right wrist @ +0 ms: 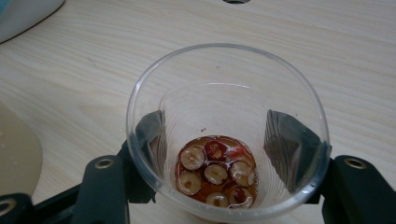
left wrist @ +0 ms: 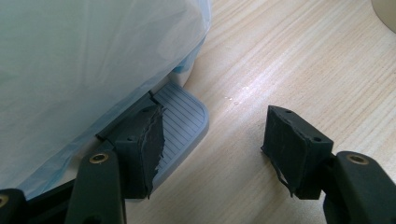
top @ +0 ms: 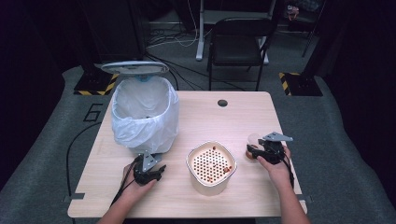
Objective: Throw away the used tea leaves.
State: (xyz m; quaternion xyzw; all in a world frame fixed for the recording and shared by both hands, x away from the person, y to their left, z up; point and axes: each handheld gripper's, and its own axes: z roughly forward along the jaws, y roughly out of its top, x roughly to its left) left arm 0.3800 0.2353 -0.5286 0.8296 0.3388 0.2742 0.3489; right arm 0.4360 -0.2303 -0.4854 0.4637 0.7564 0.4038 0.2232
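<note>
A clear plastic cup (right wrist: 227, 70) stands on the wooden table (top: 201, 116) at the right, with several red and tan fruit slices (right wrist: 215, 173) in a little liquid at its bottom. My right gripper (right wrist: 215, 136) has a jaw on each side of the cup (top: 252, 141), and the pads press against its wall. A white pot with a perforated strainer insert (top: 211, 164) sits at the table's front middle, with a few red bits in it. My left gripper (top: 158, 173) rests low on the table left of the pot. Its jaws (left wrist: 215, 149) stand apart with nothing between them, beside the bin's grey pedal (left wrist: 184, 119).
A pedal bin (top: 144, 114) lined with a white bag (left wrist: 70, 60) stands at the back left of the table, its lid (top: 134, 68) raised. A cable hole (top: 222, 102) lies near the far edge. A black chair (top: 238, 39) stands beyond the table.
</note>
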